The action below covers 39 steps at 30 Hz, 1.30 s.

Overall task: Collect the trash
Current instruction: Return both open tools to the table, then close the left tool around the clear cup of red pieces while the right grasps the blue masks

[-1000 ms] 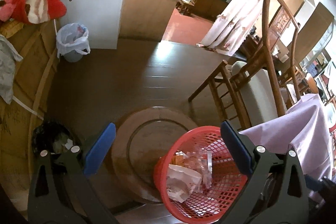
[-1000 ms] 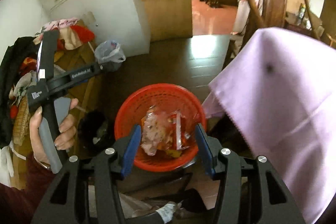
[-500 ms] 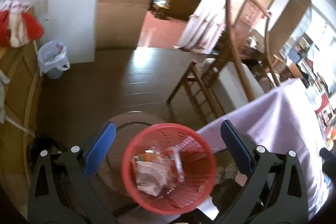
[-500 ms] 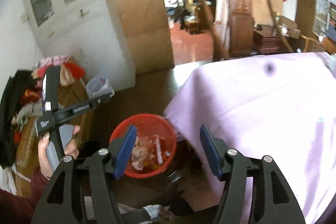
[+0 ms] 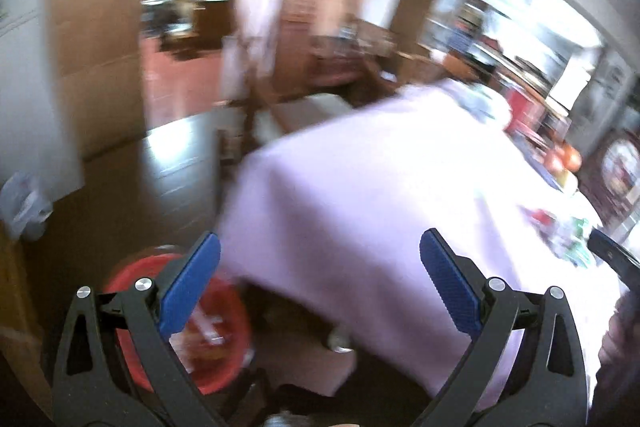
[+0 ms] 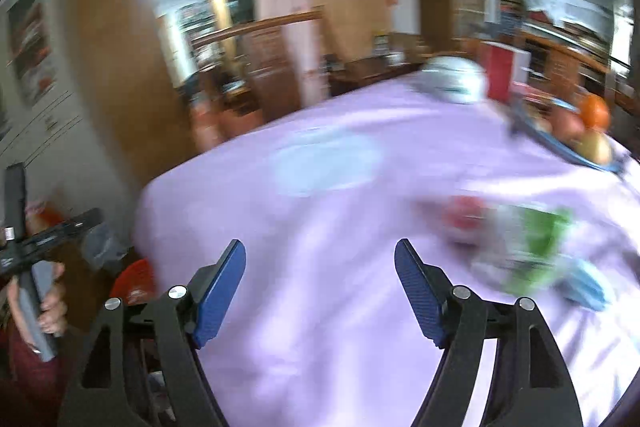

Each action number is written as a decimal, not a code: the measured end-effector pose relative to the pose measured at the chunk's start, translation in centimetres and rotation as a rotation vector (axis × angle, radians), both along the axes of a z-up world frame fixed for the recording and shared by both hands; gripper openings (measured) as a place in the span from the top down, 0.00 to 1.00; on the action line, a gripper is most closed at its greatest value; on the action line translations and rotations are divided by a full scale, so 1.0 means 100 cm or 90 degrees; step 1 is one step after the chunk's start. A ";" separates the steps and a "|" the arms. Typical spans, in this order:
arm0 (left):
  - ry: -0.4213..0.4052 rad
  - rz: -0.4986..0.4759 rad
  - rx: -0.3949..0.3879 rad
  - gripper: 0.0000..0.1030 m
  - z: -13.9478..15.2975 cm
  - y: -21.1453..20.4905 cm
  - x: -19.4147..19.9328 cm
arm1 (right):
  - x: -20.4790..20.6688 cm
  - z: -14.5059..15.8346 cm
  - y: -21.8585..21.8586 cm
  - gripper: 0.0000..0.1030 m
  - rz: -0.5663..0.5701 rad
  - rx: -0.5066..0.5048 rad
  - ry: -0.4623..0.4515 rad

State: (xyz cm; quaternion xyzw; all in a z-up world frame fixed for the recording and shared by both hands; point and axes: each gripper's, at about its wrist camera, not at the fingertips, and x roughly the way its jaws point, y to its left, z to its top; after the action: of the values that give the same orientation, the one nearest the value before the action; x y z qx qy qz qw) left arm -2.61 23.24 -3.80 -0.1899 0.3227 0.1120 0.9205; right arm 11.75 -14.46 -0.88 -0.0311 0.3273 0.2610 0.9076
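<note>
Nearest the right wrist camera, the right gripper (image 6: 320,291) shows two black angular arms tipped with ribbed blue pads; its jaws stand wide apart and are opening, with nothing between them but the smooth lilac tablecloth (image 6: 320,195) below. Just beyond the right-hand pad, on the cloth, lies a blurred heap of trash (image 6: 520,247): crinkly wrappers in green, white and red, with something pale blue at its near edge. It is too smeared to tell one piece from another.

The left gripper (image 5: 320,287) is built the same and is also spread wide, holding nothing; the draped corner of the cloth hangs between its pads. Under its left pad, on the dark floor beside the table, sits the round red basket (image 5: 224,307) of open plastic mesh, with crumpled wrappers inside. From the right wrist camera only a sliver of its rim shows past the table edge, near the person's hand (image 6: 50,303) gripping the grey handle of the left tool.

Farther along the table are a white rounded object (image 6: 454,83) and a blue-rimmed bowl of fruit (image 6: 580,135). Behind stand a wooden chair (image 6: 256,27), brown panelling and a white cupboard (image 6: 36,99), all blurred.
</note>
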 end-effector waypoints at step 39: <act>0.111 -0.374 0.139 0.12 -0.046 -0.285 0.284 | 0.040 -0.049 -0.227 0.22 -0.365 0.115 0.076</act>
State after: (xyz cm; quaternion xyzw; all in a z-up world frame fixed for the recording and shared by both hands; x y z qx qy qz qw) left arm 25.82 -5.27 -8.42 0.0212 0.4277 -0.1085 0.8972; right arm 15.70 -37.16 -5.81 0.1587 0.3509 0.0234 0.9226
